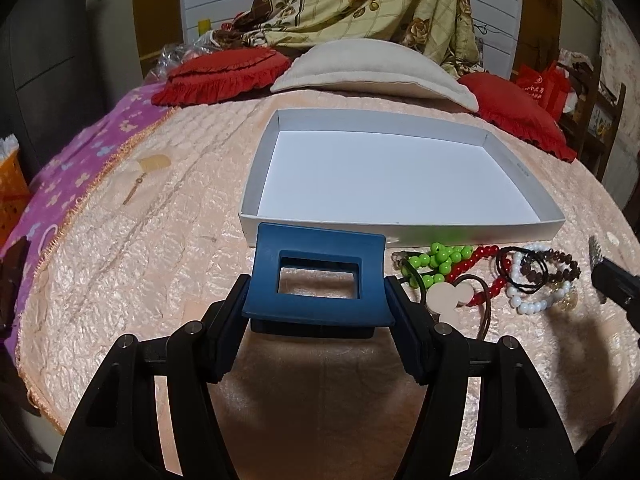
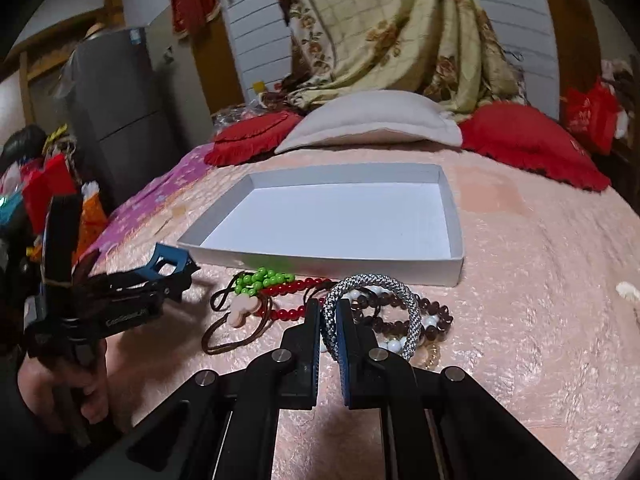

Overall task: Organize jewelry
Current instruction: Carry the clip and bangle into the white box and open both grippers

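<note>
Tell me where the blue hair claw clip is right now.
The blue hair claw clip is held between the left gripper's fingers, above the bedspread just short of the white tray's near wall, left of the bead pile.

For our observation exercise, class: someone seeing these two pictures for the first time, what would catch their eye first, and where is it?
First, the big blue plastic hair claw clamped in the left tongs, just before the shallow white cardboard tray on the peach bedspread. Next, the grey-and-white braided ring bracelet pinched in the right tongs, above a tangle of green, red, white and brown bead strings.
</note>
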`<state>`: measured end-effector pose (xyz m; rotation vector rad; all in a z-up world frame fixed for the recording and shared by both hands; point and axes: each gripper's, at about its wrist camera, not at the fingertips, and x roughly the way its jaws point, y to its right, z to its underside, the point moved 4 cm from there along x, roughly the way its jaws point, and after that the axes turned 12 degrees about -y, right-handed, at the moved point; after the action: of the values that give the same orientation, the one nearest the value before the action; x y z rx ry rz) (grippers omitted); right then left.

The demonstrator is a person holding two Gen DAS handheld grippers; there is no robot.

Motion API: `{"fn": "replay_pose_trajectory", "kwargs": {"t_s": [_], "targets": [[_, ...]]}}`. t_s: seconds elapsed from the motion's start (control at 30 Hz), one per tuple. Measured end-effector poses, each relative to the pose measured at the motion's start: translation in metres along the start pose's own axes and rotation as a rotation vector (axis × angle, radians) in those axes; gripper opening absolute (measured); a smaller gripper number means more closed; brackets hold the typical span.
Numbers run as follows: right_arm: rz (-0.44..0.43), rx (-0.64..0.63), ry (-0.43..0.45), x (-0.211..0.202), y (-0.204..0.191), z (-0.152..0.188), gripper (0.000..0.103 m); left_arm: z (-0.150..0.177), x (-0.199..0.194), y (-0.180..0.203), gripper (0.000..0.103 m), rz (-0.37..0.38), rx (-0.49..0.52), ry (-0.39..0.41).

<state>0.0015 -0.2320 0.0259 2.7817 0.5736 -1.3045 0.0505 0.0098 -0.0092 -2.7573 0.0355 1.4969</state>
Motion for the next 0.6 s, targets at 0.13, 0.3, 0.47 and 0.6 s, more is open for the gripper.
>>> {"fn": "replay_pose_trajectory", "kwargs": {"t_s": [0.13, 0.3, 0.47, 0.6], "targets": [[0.021, -0.010, -0.004, 0.0033, 0.0010, 0.0009, 0.007, 0.0014, 0.0020, 0.0023, 0.064, -0.012, 0.007, 0.008], [0.049, -0.002, -0.014, 0.0059, 0.0044, -0.0002, 0.007, 0.0011, 0.0018, 0.0007, 0.064, -0.037, 0.005, 0.023], [0.061, 0.007, -0.023, 0.0085, 0.0080, 0.0004, 0.007, 0.0010, 0.0016, -0.0014, 0.064, 0.010, -0.020, 0.017], [0.061, 0.009, -0.023, 0.0083, 0.0074, 0.0007, 0.007, 0.0003, 0.0025, 0.0009, 0.064, 0.014, -0.015, 0.003]]}}
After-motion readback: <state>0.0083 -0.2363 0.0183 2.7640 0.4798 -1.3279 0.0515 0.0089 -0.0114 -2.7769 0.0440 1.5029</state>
